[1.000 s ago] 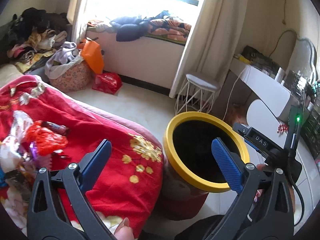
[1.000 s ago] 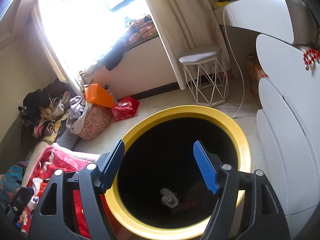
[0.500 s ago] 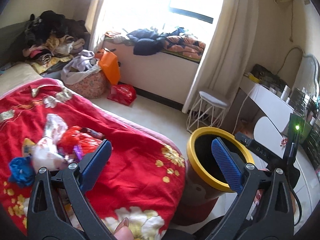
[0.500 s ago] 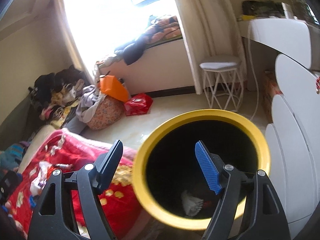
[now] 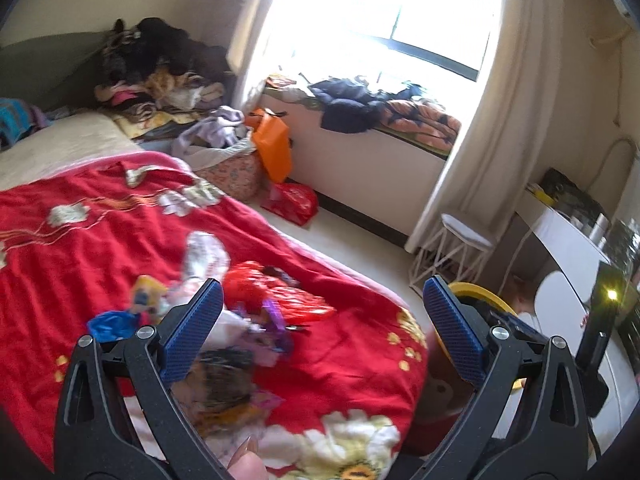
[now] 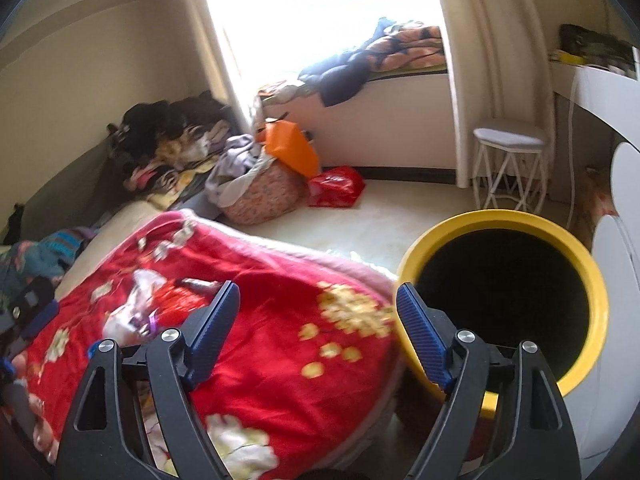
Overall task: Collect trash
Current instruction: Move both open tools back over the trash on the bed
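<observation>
Both spread, empty hand-held grippers swung from round yellow-rimmed bin toward crinkly wrappers.

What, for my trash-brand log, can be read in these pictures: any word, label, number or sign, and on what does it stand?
No text can be read in either view.
Crumpled red foil wrapper on the red flowered blanket: any print is motion-blurred, unreadable.
Shiny red plastic bag: pale markings, too blurred and small to read.
</observation>
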Tool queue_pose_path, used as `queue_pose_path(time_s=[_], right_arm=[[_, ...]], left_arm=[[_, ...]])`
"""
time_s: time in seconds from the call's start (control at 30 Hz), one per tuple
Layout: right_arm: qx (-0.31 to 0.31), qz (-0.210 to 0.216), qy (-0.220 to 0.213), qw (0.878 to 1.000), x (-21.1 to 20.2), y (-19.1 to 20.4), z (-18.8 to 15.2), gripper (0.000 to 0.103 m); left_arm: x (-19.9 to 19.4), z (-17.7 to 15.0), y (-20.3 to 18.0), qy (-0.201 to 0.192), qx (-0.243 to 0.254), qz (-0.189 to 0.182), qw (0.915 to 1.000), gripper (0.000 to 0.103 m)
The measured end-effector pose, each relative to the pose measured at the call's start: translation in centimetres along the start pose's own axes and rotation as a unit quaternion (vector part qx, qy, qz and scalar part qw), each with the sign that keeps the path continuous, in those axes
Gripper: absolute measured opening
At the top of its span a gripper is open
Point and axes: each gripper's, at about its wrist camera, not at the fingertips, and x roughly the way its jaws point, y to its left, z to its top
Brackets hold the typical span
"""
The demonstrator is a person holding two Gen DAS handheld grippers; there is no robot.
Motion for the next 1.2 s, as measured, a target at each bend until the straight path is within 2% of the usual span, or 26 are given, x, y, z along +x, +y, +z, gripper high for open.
queue_pose_path(time_s=[0.4, 0.67, 0.77, 0.83, 0.97, 1.03, 1.1, 1.2], right_arm=[[-0.047, 0.052, 0.031, 0.997, 1.2, 6.6, -1.7, 0.079], [-0.072, 0.084, 0.044, 0.993, 2.3, 9.9, -2.4, 0.079], [-0.068, 0.107, 0.058, 0.990, 3.2, 10.6, -2.6, 0.078], [-0.071, 0.121, 0.069, 0.988, 3.8, 11.0, -2.9, 0.071], [-0.068, 0.120, 0.083, 0.987, 4.8, 11.3, -3.5, 0.068], [-0.056, 0.117, 0.086, 0.988, 5.4, 10.9, -3.3, 0.067], [-0.037, 0.116, 0.088, 0.989, 6.2, 10.5, -2.9, 0.066], [-0.008, 0.115, 0.093, 0.989, 7.3, 10.0, -2.2, 0.066]], left_arm=[[-1.7, 0.8, 6.0, -0.013, -0.052, 0.050, 0.9973, 0.092], [-2.2, 0.3, 9.9, 0.000, -0.082, 0.074, 0.9939, 0.092], [-2.0, 0.1, 10.9, 0.008, -0.084, 0.077, 0.9934, 0.092], [-1.8, -0.2, 11.3, 0.018, -0.090, 0.077, 0.9929, 0.092], [-0.9, -0.8, 11.9, 0.037, -0.097, 0.065, 0.9925, 0.092], [-0.4, -1.2, 11.8, 0.046, -0.100, 0.055, 0.9924, 0.088], [0.2, -1.4, 11.7, 0.055, -0.104, 0.047, 0.9919, 0.078], [1.2, -1.7, 11.3, 0.067, -0.106, 0.031, 0.9916, 0.073]])
